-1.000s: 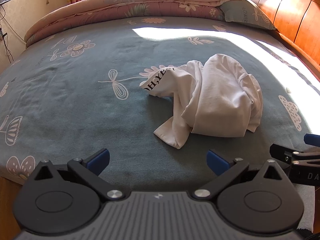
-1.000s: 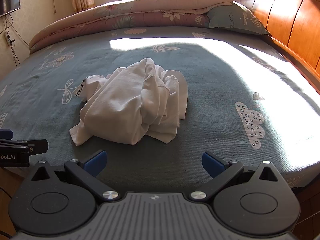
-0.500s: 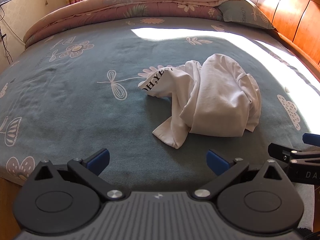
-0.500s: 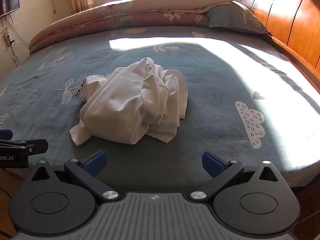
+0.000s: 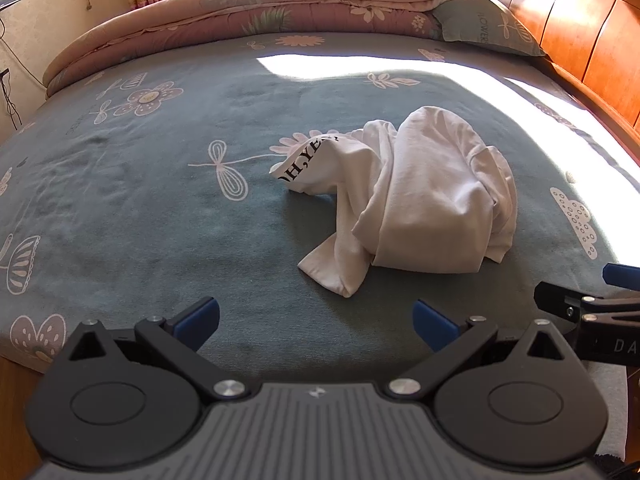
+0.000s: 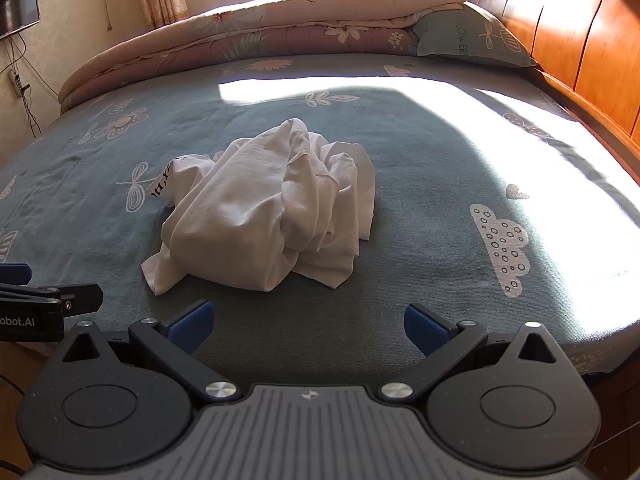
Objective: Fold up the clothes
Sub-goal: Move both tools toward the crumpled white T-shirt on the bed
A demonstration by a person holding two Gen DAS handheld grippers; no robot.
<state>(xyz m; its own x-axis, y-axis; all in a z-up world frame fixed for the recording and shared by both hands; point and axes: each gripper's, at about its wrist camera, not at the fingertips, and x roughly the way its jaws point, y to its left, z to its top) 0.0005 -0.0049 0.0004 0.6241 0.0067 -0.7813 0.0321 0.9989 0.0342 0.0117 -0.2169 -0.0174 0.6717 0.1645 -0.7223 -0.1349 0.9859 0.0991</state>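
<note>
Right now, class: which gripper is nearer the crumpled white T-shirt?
Roughly level, the right if either. The right gripper faces the white T-shirt almost head-on; from the left gripper it lies ahead and to the right. Both are open, touching nothing.

A crumpled shirt (image 6: 272, 208) lies mid-bed (image 6: 420, 152), quilt (image 6: 260, 36) behind it, pillow (image 6: 468, 36) far right.

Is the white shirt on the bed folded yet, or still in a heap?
Not folded. The white shirt lies crumpled in a heap on the bedsheet, layers bunched, printed part twisted to one side.
</note>
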